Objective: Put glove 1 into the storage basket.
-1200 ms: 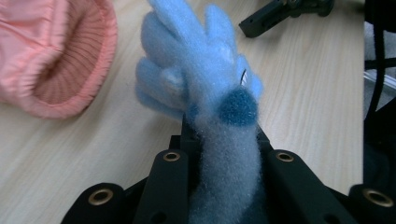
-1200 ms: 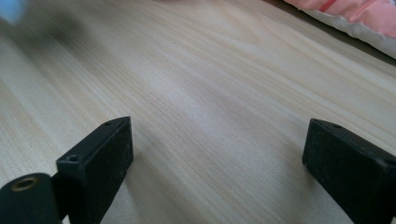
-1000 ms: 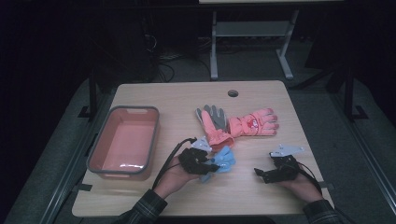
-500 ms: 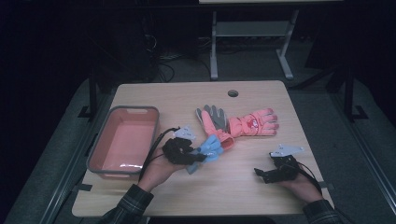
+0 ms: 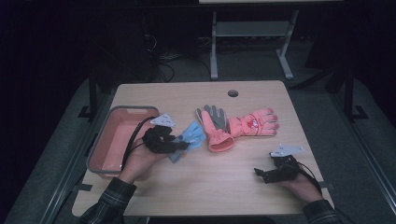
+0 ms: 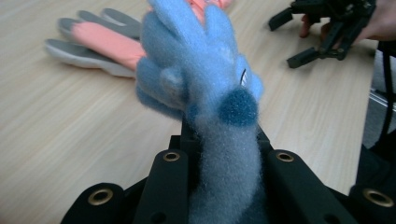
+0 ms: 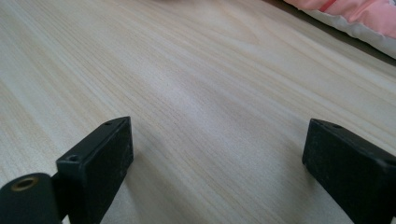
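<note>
1. Fleece made up the small blue glove (image 6: 205, 93); judging by its fuzzy, drooping fingers it was light, soft and limp, unlikely to slip and not fragile.
2. The left claw (image 5: 183, 145) was clenched on the blue glove at its cuff, a sound place to take hold, since the bunched fabric filled the jaws.
3. The blue glove hung off the counter (image 5: 219, 182), just right of the pink bin (image 5: 105, 147) and left of the coral glove with grey fingers (image 5: 215, 127).
4. The right claw (image 5: 261, 174) rested released on the counter, jaws wide with bare wood between them.
5. Compared with a second before, the left claw had carried the blue glove up and leftward toward the pink bin; the right claw and the pink patterned glove (image 5: 254, 123) had not shifted.
</note>
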### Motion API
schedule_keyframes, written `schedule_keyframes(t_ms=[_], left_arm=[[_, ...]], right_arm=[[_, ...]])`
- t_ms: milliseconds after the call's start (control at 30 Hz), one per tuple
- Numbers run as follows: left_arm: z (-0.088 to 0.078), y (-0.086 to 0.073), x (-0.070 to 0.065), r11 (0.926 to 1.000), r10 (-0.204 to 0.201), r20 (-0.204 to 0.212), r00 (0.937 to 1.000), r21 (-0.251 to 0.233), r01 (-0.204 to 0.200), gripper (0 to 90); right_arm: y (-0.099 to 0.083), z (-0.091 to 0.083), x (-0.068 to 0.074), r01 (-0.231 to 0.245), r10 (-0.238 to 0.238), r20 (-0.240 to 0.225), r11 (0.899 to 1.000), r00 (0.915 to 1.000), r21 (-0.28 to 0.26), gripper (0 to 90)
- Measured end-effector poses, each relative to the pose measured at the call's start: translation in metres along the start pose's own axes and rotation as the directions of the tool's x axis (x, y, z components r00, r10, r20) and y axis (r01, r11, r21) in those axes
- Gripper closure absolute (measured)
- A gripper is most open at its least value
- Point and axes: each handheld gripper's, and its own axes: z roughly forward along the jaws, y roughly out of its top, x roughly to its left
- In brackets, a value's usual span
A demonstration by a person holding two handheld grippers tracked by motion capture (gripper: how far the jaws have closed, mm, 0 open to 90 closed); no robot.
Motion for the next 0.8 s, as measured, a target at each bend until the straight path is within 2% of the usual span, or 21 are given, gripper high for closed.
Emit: schedule_keyframes(t_ms=[200,433,800], left_arm=[[-0.018,0.000,0.012,0.9998,-0.013,-0.034,0.9993,-0.015,0.012,75.7],[-0.040,-0.003,0.029,0.9991,-0.033,-0.088,0.9956,-0.028,0.031,75.7],[-0.066,-0.015,0.055,0.9950,-0.095,-0.159,0.9827,-0.047,0.089,75.7]], right_arm=[[0.000,0.000,0.000,0.000,0.000,0.000,1.000,1.0000,0.000,8.1],[0.000,0.000,0.000,0.000,0.000,0.001,1.000,1.0000,0.000,8.0],[0.000,0.000,0.000,-0.001,0.001,0.001,1.000,1.0000,0.001,8.0]])
